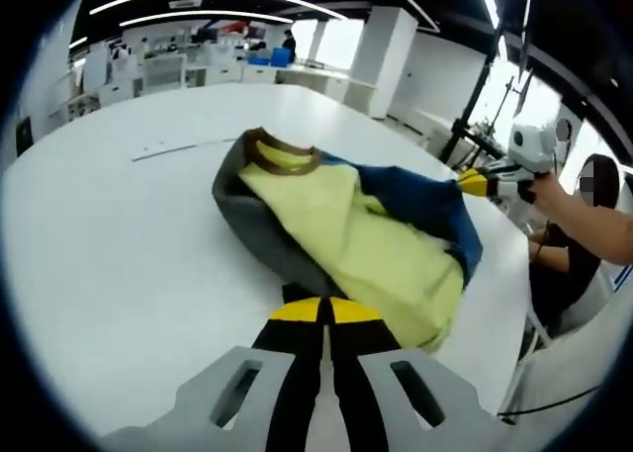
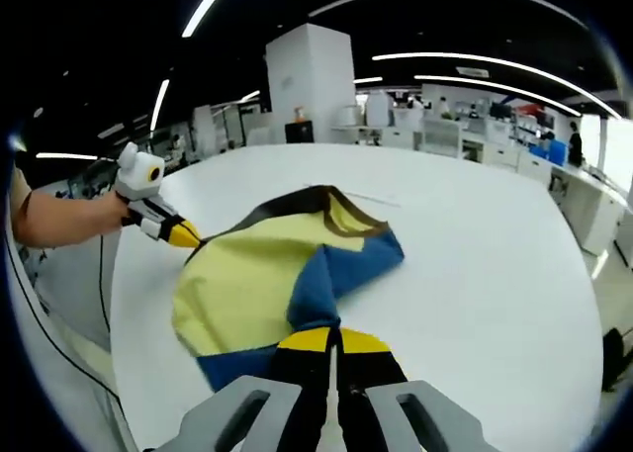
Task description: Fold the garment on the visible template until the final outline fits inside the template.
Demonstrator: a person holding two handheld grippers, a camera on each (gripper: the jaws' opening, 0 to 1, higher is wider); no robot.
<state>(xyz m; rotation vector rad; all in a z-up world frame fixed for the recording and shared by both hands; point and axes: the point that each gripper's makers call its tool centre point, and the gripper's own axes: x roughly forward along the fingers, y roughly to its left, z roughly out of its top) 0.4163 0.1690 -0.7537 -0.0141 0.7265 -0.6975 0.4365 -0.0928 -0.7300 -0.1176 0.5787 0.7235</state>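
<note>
So the shirt (image 1: 346,229) is bunched up on the white table (image 1: 119,244), yellow, blue and grey, with the left gripper (image 1: 324,312) and right gripper (image 2: 333,338) each pinching an edge, jaws closed.

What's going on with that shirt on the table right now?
A person is folding a yellow, blue and grey garment on a white table with two handheld grippers. The left gripper is shut on its near edge, and the right gripper is shut on the blue part. The garment lies bunched, not yet folded flat.
</note>
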